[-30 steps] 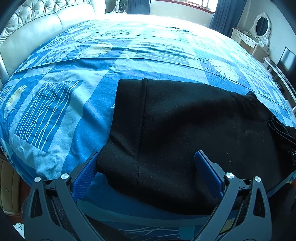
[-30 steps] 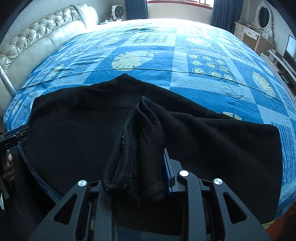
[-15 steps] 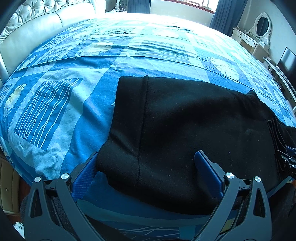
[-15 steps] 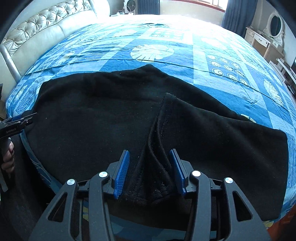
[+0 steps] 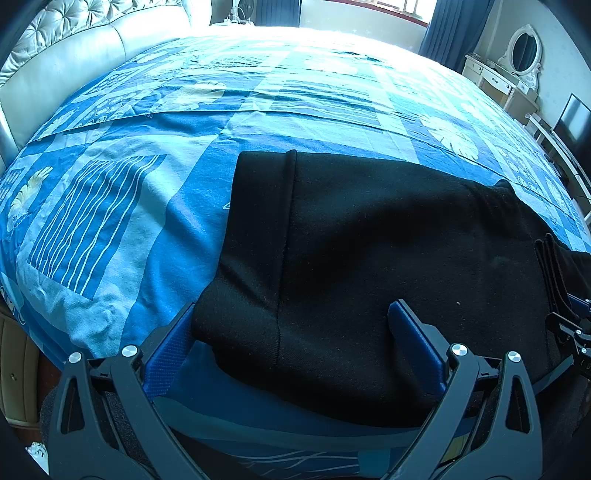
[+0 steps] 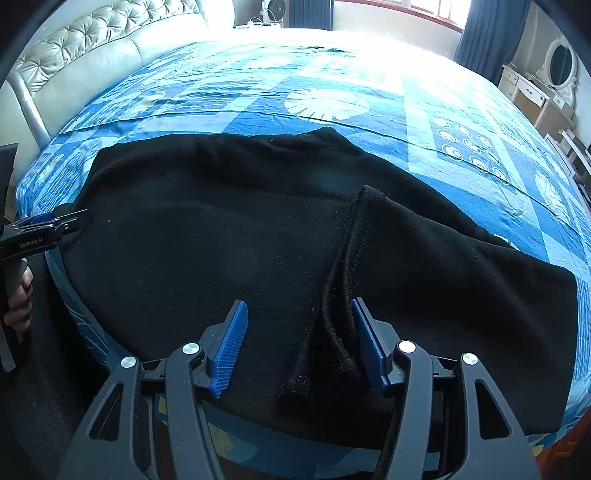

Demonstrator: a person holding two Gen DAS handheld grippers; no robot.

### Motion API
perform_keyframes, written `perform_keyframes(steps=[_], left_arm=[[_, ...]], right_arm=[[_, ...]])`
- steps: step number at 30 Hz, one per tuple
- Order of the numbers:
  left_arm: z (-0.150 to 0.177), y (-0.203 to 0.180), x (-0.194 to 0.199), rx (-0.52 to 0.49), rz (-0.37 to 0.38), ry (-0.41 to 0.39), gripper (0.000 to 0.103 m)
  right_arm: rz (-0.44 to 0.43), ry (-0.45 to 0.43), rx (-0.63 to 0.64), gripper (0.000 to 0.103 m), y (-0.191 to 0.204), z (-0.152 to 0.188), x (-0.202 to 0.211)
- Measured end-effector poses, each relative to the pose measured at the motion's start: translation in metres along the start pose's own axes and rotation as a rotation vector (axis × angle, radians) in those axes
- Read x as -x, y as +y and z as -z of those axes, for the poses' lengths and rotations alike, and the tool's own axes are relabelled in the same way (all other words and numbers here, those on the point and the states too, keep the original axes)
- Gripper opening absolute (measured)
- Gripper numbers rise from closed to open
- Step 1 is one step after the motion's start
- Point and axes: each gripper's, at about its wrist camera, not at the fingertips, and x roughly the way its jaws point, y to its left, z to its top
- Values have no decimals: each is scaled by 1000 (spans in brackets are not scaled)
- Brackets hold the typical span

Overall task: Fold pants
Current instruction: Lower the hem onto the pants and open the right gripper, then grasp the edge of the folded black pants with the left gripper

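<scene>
Black pants (image 5: 369, 240) lie spread across the blue patterned bedspread (image 5: 110, 221) near the bed's front edge. My left gripper (image 5: 291, 332) stands wide open, straddling the hemmed end of the pants without pinching it. In the right wrist view the pants (image 6: 221, 240) have a raised seam ridge (image 6: 351, 258) running toward me. My right gripper (image 6: 299, 343) is opening; the ridge lies loose between the jaws, leaning on the right pad (image 6: 369, 343). The left gripper (image 6: 55, 225) shows at the left edge, held by a hand (image 6: 18, 295). The right gripper (image 5: 569, 328) shows at the far right.
A tufted cream headboard (image 6: 92, 55) bounds the bed on the left. A white dresser with an oval mirror (image 5: 517, 85) and a dark screen (image 5: 572, 122) stand on the right. A fan (image 6: 273, 11) and a curtained window are behind. The far half of the bedspread is bare.
My right gripper's jaws have spread and let go of the bunched cloth, which has dropped into a low ridge. The right gripper shifted sideways. The left gripper has not moved.
</scene>
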Motion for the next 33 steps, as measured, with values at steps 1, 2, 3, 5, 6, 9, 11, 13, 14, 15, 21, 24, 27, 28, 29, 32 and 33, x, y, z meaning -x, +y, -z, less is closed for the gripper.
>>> perform_keyframes(steps=[1,2,3,5,6,9,11,13,14,15,21,24,27,28,29,32,33], left_arm=[[0,0,0,0,2,0,101],[0,0,0,0,4,0,101],[-1,1,1,0,7,0,101],[-2,2,2,1,11,-4,101],[-3,2,3,2,13,-8,101],[-6,5,11,1,24,-34,101],[-10,8,18,0,34,-62,101],[-15,13,25,5,42,-97,101],[-18,18,28,14,44,-113,101],[-20,23,30,28,47,-123,101],[-37,74,21,168,92,-88,101],[-41,87,7,200,156,-15,101],[-39,86,-5,178,173,23,101],[-38,85,-11,170,187,44,101],[-36,84,-18,167,210,72,101],[-29,80,-31,149,208,94,101],[-28,77,-31,135,196,90,101]], right_arm=[[-4,-3,1,60,2,0,1],[-7,-10,3,62,3,1,3],[-6,-26,3,63,5,1,6],[-21,-79,-17,67,3,4,13],[-50,-119,-38,69,1,6,17],[-116,-258,-57,74,-3,15,31],[-135,-342,-48,75,-5,23,38],[-163,-408,-44,76,-8,32,43],[-173,-435,-41,76,-10,38,44],[-188,-460,-42,76,-12,43,46],[-222,-489,-140,77,-35,49,47],[-253,-537,-237,77,-56,49,54],[-272,-567,-334,78,-78,54,58],[-264,-564,-364,79,-85,56,57],[-261,-555,-389,79,-90,57,55],[-274,-521,-459,79,-104,59,46],[-280,-512,-475,79,-107,60,43]])
